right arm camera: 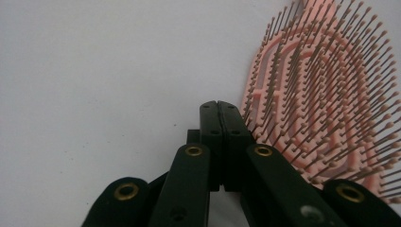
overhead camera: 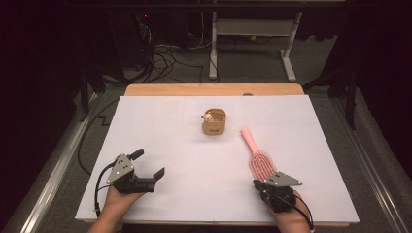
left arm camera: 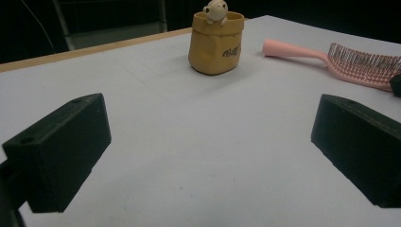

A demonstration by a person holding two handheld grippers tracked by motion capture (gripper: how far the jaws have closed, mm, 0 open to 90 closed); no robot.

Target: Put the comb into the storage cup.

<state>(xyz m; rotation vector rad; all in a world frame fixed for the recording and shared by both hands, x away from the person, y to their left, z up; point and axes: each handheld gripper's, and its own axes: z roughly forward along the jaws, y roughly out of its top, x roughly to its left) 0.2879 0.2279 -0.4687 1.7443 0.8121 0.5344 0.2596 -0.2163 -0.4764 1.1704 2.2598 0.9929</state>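
High view: a pot stands mid-table; the brush lies right, handle toward the pot, head touching the right gripper.

Left gripper view: left gripper gapes, empty.

Right gripper view: jaws pressed together beside the bristles.

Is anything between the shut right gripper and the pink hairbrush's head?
Nothing visible. The right gripper, jaws shut on nothing, sits right beside the bristled head of the pink hairbrush, over bare white table.

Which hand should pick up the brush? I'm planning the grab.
Right, probably. Its tongs sit shut at the brush head's edge, though they must open first. The left tongs are open but far across the table.
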